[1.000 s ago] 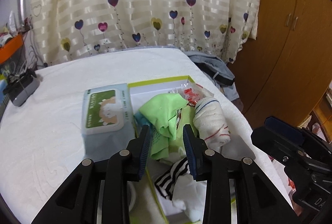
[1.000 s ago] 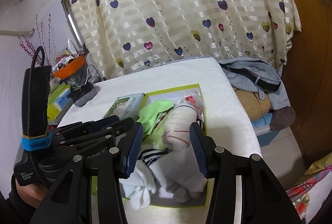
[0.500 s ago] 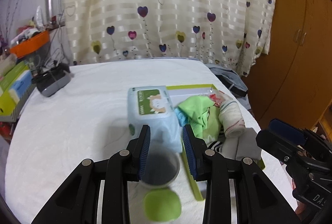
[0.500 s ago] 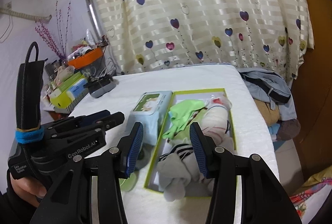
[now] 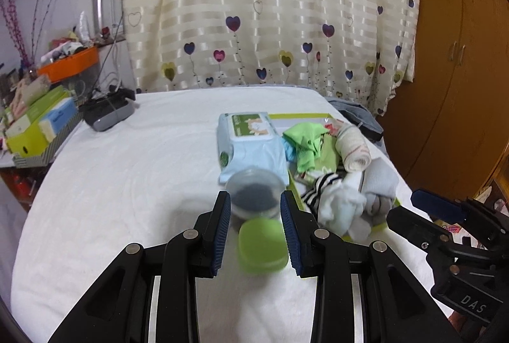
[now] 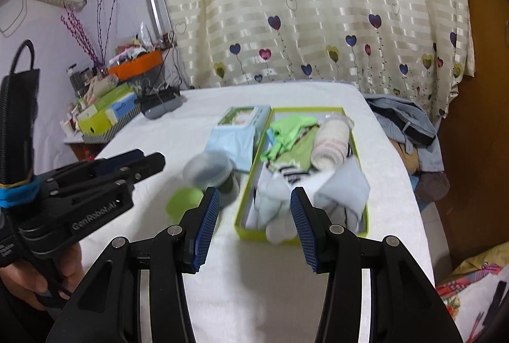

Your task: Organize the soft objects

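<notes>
**Both grippers held off, soft things heaped in the tray**

The left gripper (image 5: 254,227) stands with its jaws parted and nothing between the pads; a clear jar (image 5: 255,193) shows just past their tips and a green lid (image 5: 262,245) lies below and between them on the white cloth (image 5: 127,184). The right gripper (image 6: 254,220) is also spread and empty, its jaws framing the near end of the tray (image 6: 251,230).

The socks (image 6: 286,184), a green cloth (image 6: 288,128) and a rolled bandage (image 6: 329,141) already lie inside the tray, ahead of the right jaws, loosely piled, some hanging over the near rim. A wipes pack (image 5: 251,136) sits outside, just left of the tray and beyond the jar.

This fits either a pause mid-sorting or the close of it: the soft things are gathered, but not neatly. If more is wanted, it calls for a shallow pinch on loose fabric, taking one piece without dragging its neighbours.
</notes>
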